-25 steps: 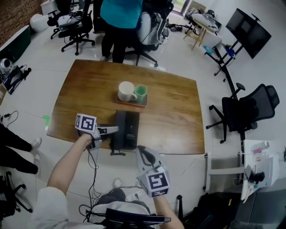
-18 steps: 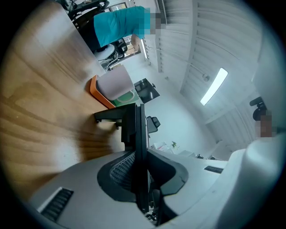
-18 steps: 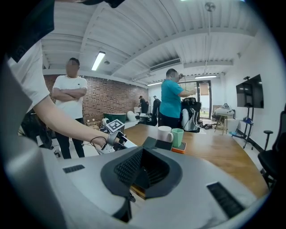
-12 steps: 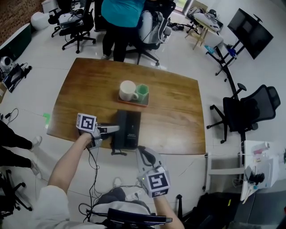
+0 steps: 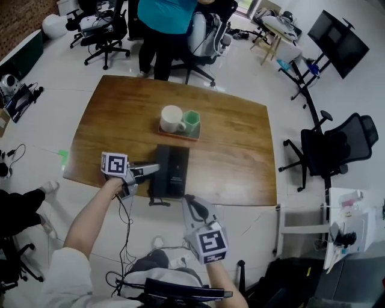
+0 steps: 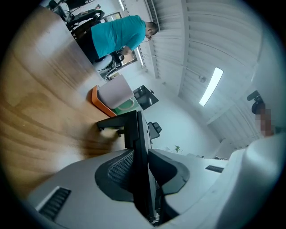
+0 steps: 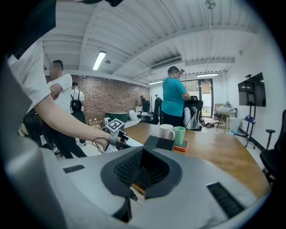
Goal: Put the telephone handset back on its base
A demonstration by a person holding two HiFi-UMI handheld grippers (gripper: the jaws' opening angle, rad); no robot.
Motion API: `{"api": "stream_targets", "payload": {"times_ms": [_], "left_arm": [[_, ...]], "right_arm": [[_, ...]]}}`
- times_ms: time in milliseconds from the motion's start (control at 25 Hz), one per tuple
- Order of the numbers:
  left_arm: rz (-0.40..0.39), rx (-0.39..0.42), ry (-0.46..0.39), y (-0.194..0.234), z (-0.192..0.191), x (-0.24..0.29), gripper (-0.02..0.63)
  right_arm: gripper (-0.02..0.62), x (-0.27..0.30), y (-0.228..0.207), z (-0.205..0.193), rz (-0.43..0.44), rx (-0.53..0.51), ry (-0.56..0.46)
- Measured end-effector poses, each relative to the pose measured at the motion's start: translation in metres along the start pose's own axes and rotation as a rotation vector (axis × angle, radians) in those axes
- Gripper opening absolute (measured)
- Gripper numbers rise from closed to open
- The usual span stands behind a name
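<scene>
The black telephone (image 5: 174, 171) lies near the front edge of the wooden table (image 5: 234, 150). Its handset (image 5: 157, 175) is on the left side of the base, and its coiled cord (image 5: 158, 204) hangs over the edge. My left gripper (image 5: 154, 169) reaches in from the left. Its jaws are opening with the thin black handset (image 6: 139, 156) between them, and the pads look just off it. My right gripper (image 5: 191, 202) hangs below the table's front edge, open with nothing between its fingers. In the right gripper view the phone (image 7: 161, 143) lies ahead on the table.
An orange tray (image 5: 180, 136) behind the phone carries a white mug (image 5: 171, 119) and a green cup (image 5: 191, 123). A person in a teal shirt (image 5: 162, 15) stands beyond the far edge among office chairs. Another chair (image 5: 328, 147) stands to the right. Cables trail on the floor.
Both grippers stay almost where they were, the left one still at the phone's left side. A bystander's leg at the far left has drawn back.
</scene>
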State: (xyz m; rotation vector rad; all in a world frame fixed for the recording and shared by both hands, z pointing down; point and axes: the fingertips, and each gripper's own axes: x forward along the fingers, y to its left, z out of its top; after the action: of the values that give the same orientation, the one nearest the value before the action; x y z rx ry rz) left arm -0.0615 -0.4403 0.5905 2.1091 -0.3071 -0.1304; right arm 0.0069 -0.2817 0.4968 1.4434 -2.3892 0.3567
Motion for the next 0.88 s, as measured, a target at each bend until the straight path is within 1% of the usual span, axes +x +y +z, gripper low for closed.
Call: {"api": "stream_targets", "payload": {"times_ms": [160,280,440,520,640,680,760,800,880], "left_arm": [[0.041,0.009,-0.02,0.005,-0.003,-0.001,0.104],[0.055,0.014,-0.05,0.003,-0.002,-0.002,0.136],[0.084,0.029,-0.078,0.002,-0.001,-0.008,0.138],[0.1,0.032,-0.12,0.003,0.003,-0.013,0.138],[0.127,0.056,-0.222,0.002,0.017,-0.026,0.138],[0.132,0.067,-0.25,0.0,0.02,-0.03,0.137],[0.143,0.095,-0.282,-0.005,0.023,-0.037,0.088],[0.148,0.111,-0.288,-0.009,0.023,-0.039,0.077],[0.153,0.137,-0.295,-0.018,0.02,-0.044,0.077]], "right_arm": [[0.005,-0.007,-0.004,-0.003,-0.013,0.006,-0.004],[0.005,-0.01,-0.003,-0.001,-0.011,0.006,-0.011],[0.005,-0.014,0.002,-0.005,0.005,-0.011,-0.005],[0.005,-0.017,0.004,-0.005,0.005,-0.005,-0.008],[0.005,-0.022,0.004,-0.006,0.002,-0.003,-0.011],[0.005,-0.024,0.004,-0.006,0.002,-0.004,-0.013],[0.005,-0.026,0.006,-0.005,0.005,-0.006,-0.019],[0.005,-0.028,0.007,-0.004,0.008,-0.007,-0.022],[0.005,-0.031,0.012,-0.003,0.015,-0.011,-0.028]]}}
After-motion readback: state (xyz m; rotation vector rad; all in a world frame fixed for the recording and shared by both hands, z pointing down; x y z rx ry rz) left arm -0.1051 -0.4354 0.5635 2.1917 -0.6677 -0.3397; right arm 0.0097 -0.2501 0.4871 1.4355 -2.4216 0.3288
